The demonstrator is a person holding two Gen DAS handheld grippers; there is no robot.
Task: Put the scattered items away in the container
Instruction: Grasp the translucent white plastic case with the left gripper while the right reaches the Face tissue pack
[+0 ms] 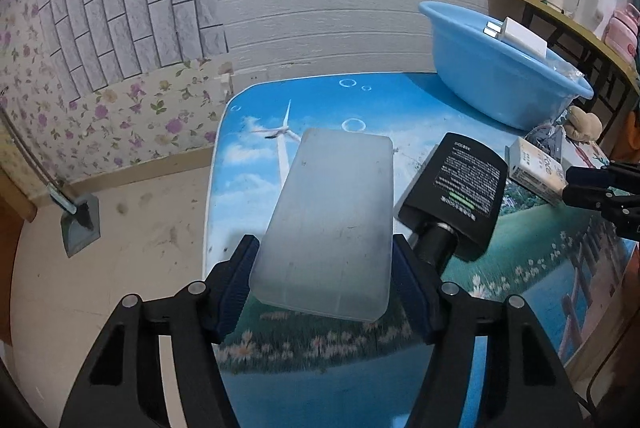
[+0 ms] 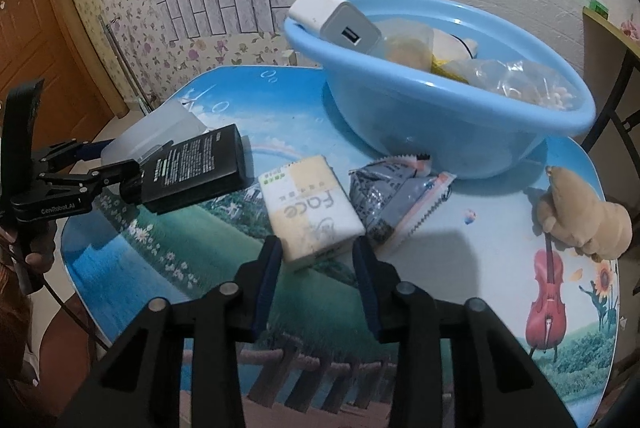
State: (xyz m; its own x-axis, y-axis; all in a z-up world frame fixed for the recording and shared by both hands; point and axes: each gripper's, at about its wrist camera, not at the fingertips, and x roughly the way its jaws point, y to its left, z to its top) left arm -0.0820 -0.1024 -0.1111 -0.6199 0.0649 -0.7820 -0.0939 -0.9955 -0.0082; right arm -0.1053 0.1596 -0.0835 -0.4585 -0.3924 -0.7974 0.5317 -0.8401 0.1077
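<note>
My left gripper (image 1: 324,268) is shut on a frosted translucent plastic box (image 1: 332,224), held above the table; the box also shows in the right wrist view (image 2: 160,132). A black tube with a white label (image 1: 460,196) lies just right of it. My right gripper (image 2: 316,256) has its jaws around the near end of a white tissue pack marked "Face" (image 2: 308,204), touching or nearly touching its sides. The blue basin (image 2: 460,116) stands at the back right with a white charger (image 2: 336,18) on its rim and plastic packets inside.
A grey snack packet (image 2: 384,196) lies right of the tissue pack. A tan plush toy (image 2: 580,216) sits at the right table edge. The picture-printed table (image 2: 160,252) drops to the floor on the left. A wooden shelf (image 1: 560,16) stands behind the basin.
</note>
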